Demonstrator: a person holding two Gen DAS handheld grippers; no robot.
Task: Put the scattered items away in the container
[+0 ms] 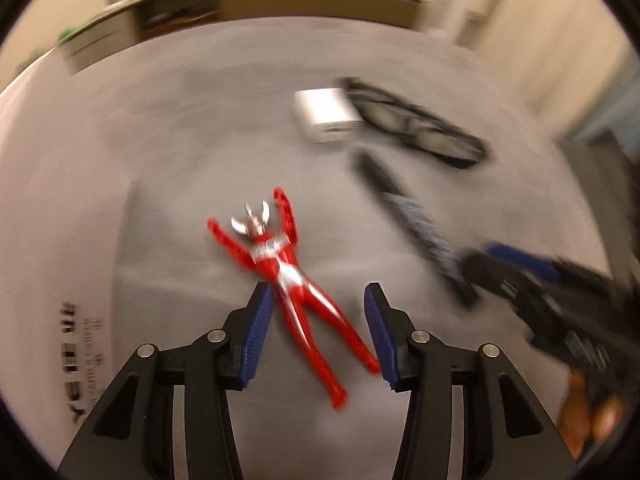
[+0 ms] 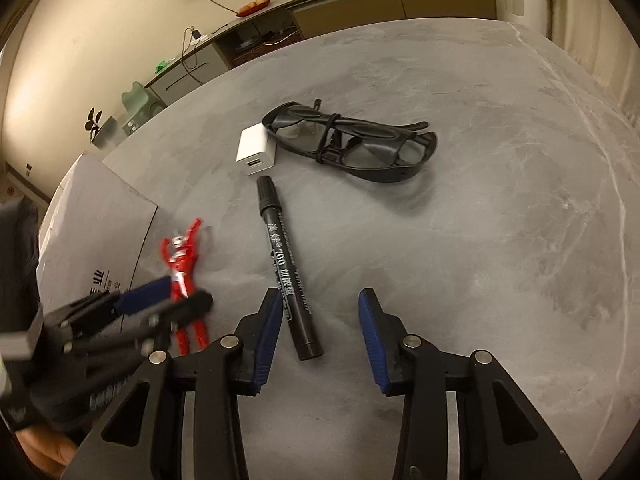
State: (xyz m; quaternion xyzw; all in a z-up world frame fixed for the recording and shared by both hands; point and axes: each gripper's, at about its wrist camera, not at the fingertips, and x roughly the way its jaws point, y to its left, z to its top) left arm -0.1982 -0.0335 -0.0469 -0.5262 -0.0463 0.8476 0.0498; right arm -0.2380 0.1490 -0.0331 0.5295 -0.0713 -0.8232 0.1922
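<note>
At the left edge of the grey stone-look tabletop (image 2: pixel 500 208) lies a flat pale cardboard box (image 2: pixel 100 216) with printed lettering, presumably the container, though its opening is not visible. Just beside it a red and silver plastic toy figure (image 1: pixel 280 276) lies on its back, arms raised, its long axis running from the near edge toward the far edge, head farthest away. The left gripper (image 1: pixel 316 332) has its fingers spread wide around the figure's legs, gripping nothing. To take it well, close across the narrow waist or thighs, square to the long axis, so it cannot swivel.

Further right, a black marker pen (image 2: pixel 287 264) lies on the same near-to-far line, cap pointing away; the right gripper (image 2: pixel 320 336) hovers over its near end, fingers likewise apart. Beyond sit a white cube-shaped USB charger (image 2: pixel 256 152) and black-framed folded glasses (image 2: pixel 352 144), lengthwise left to right.
</note>
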